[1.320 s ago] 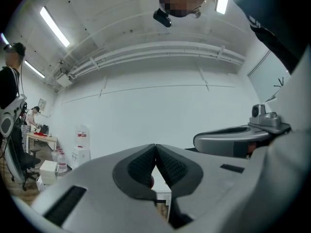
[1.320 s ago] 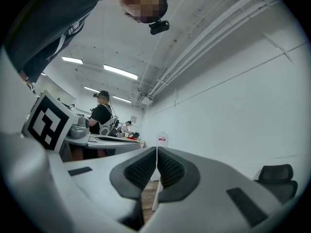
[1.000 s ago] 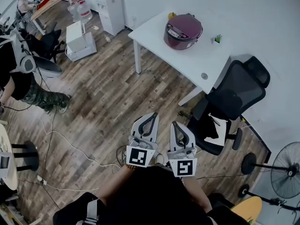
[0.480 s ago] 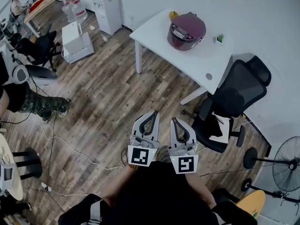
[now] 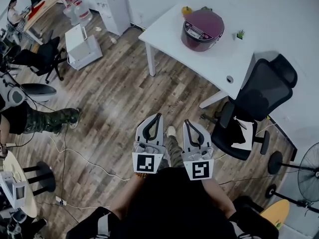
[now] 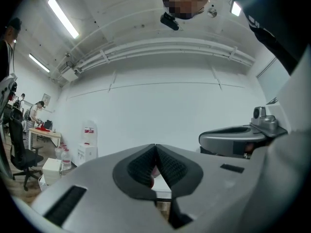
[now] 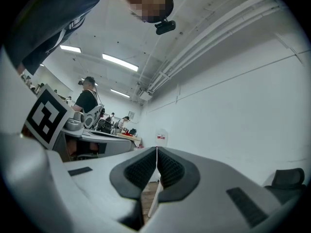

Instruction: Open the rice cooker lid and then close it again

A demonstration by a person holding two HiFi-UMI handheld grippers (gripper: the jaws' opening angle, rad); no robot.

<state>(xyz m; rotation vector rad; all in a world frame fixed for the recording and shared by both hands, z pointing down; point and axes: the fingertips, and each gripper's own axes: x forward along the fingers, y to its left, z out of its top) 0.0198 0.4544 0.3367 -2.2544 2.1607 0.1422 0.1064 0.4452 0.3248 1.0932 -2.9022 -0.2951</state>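
Beyond the wood floor (image 5: 114, 93), a white table (image 5: 167, 34) bears the rice cooker (image 5: 202, 30).

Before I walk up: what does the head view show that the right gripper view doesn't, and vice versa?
Head view only: the rice cooker, lid down, on the white table. Right gripper view only: the ceiling lights, and a straight look along the right gripper, jaws together with nothing between them. Both: the left gripper and the black office chair.

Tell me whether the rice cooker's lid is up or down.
Shut. In the head view the maroon lid lies flat on the rice cooker on the white table; no inner pot shows.
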